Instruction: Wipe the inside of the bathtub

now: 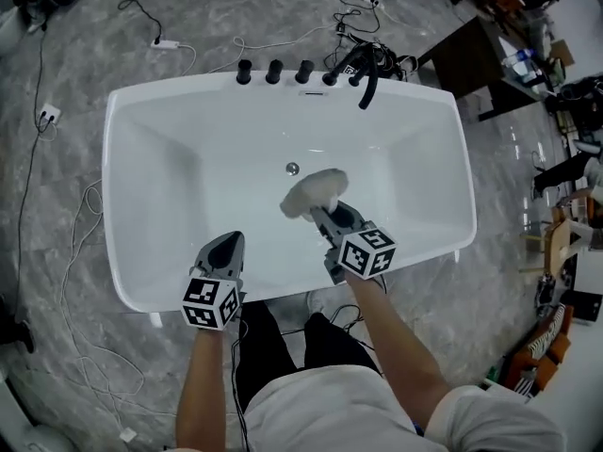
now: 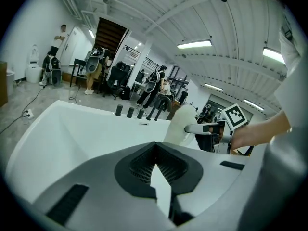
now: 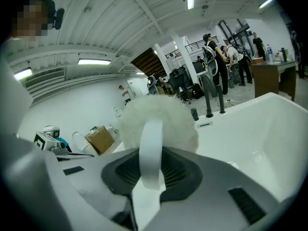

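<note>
A white bathtub [image 1: 151,186] lies below me, its drain [image 1: 292,169] near the far end. My right gripper [image 1: 322,215] reaches down into the tub. It is shut on the white handle [image 3: 150,148] of a fluffy white wiping pad [image 1: 314,193], which hangs just this side of the drain. I cannot tell whether the pad touches the tub floor. My left gripper [image 1: 226,245] hovers over the near rim, shut with nothing in it. In the left gripper view the left gripper [image 2: 159,177] looks across the tub at the pad [image 2: 180,124]. The pad [image 3: 159,121] fills the middle of the right gripper view, ahead of the right gripper [image 3: 150,174].
Black faucet knobs and a spout [image 1: 306,72] line the tub's far rim. Cables [image 1: 85,281] trail over the marble floor at the left and behind the tub. Desks and clutter [image 1: 556,252] stand at the right. People [image 2: 156,85] stand in the room beyond.
</note>
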Action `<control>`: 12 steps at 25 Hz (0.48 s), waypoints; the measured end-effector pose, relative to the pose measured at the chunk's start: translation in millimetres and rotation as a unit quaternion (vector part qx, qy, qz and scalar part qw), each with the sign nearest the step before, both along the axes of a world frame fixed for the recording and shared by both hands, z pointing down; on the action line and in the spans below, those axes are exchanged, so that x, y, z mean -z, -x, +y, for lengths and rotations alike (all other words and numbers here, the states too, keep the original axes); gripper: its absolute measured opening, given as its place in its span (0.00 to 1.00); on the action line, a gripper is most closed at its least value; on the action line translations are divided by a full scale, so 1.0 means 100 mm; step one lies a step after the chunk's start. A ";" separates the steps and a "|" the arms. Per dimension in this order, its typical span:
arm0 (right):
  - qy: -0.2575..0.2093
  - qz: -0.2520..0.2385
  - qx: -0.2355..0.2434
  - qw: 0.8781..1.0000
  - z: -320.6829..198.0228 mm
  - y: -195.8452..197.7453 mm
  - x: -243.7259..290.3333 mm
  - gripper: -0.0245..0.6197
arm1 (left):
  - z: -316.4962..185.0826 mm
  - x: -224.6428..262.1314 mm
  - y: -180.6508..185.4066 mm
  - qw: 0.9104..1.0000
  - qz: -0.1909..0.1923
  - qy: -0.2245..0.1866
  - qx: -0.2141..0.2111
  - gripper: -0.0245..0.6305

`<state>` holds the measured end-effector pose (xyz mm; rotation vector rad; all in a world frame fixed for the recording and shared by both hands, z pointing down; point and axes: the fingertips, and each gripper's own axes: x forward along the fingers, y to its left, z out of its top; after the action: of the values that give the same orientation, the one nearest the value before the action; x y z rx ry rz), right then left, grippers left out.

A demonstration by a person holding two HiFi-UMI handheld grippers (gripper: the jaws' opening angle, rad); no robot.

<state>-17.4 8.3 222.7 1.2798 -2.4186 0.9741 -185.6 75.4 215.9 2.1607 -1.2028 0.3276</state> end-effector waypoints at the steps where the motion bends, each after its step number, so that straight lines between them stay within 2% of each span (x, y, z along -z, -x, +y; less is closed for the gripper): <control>1: 0.000 -0.001 -0.003 1.000 0.10 -0.14 0.08 0.18 | 0.07 0.08 -0.09 1.000 0.001 0.000 0.004 0.05; 4: 0.002 -0.002 -0.007 1.000 0.37 -0.57 0.30 0.18 | 0.21 0.34 -0.37 1.000 0.006 -0.007 0.018 0.05; 9: -0.013 -0.011 -0.017 1.000 0.87 -1.25 0.65 0.18 | 0.44 0.73 -1.03 0.999 -0.004 -0.036 -0.010 0.05; 12: -0.021 -0.015 -0.010 1.000 1.16 -1.61 0.81 0.18 | 0.66 0.88 -1.41 0.999 -0.002 -0.042 -0.008 0.05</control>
<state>143.6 124.1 141.7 1.3161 -2.4657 0.9602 -44.9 141.5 128.0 2.2433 -1.2221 0.2945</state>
